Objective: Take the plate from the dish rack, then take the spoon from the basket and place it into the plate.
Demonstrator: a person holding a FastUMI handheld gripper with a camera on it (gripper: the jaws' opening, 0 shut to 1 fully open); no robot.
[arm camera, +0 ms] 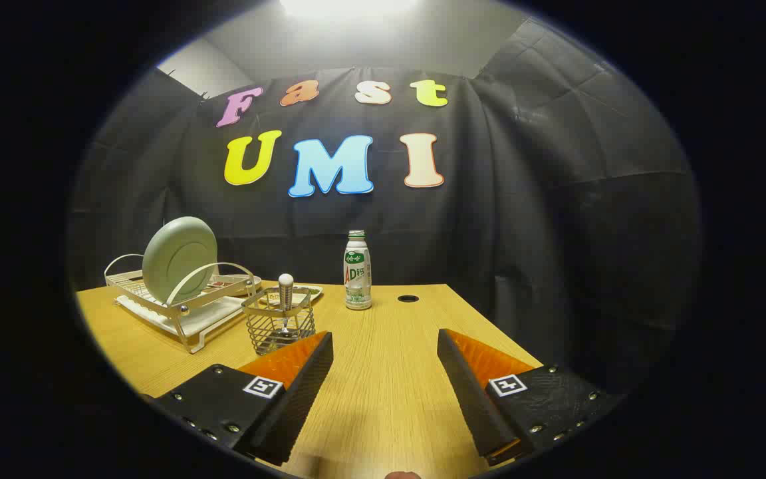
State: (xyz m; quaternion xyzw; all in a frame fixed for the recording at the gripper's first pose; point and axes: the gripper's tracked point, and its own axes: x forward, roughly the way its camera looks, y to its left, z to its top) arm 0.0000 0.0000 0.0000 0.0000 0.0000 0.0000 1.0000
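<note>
A pale green plate (179, 259) stands on edge in the wire dish rack (177, 306) at the far left of the wooden table (383, 372). Just right of the rack, a small wire basket (279, 326) holds a spoon (285, 293) upright, handle up. My gripper (385, 342) is open above the near part of the table, with nothing between its fingers. The basket sits just beyond the left fingertip; the rack and plate lie farther off to the left.
A plastic drink bottle (357, 271) stands near the table's far edge, ahead of the fingers. A round cable hole (407, 299) is right of the bottle. A small flat tray (300, 293) lies behind the basket. The table's right edge runs close past the right finger.
</note>
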